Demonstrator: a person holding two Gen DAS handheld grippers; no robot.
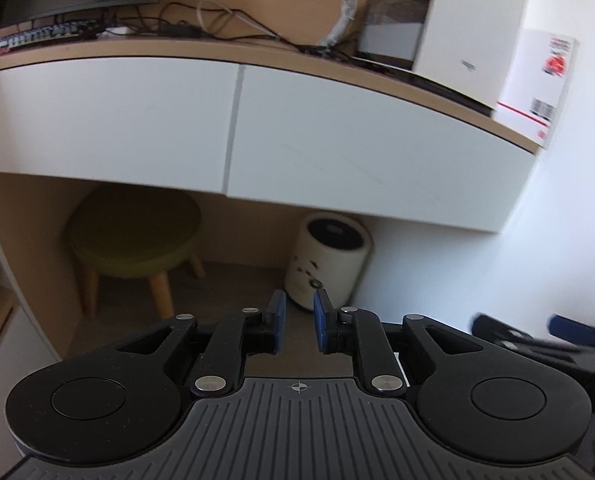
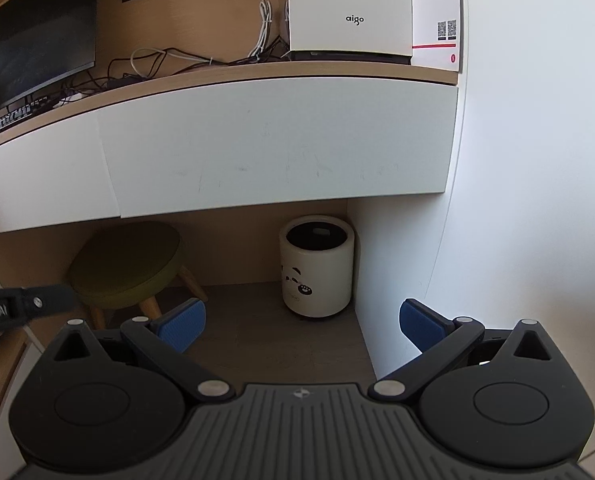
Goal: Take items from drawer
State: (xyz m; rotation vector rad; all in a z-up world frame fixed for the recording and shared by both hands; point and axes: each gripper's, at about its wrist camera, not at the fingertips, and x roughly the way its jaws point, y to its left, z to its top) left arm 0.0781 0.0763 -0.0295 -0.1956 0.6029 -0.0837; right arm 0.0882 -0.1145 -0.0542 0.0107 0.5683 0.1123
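Observation:
Two white handle-less drawer fronts sit under the wooden desk top, both closed: the left drawer (image 1: 105, 120) and the right drawer (image 1: 377, 152). The right wrist view faces the right drawer (image 2: 277, 140) squarely. Nothing of their contents shows. My left gripper (image 1: 298, 304) hangs below the drawers, its blue pads only a narrow gap apart and empty. My right gripper (image 2: 303, 316) is wide open and empty, also low in front of the right drawer. Each gripper shows at the edge of the other's view, blurred: the right gripper (image 1: 537, 332) and the left gripper (image 2: 25, 304).
Under the desk stand a green stool (image 2: 129, 268) and a white bin (image 2: 317, 268) with a cartoon face. A white wall (image 2: 517, 200) closes the right side. On the desk are a monitor (image 2: 33, 36), a keyboard (image 1: 41, 36), cables and a white computer case (image 2: 349, 8).

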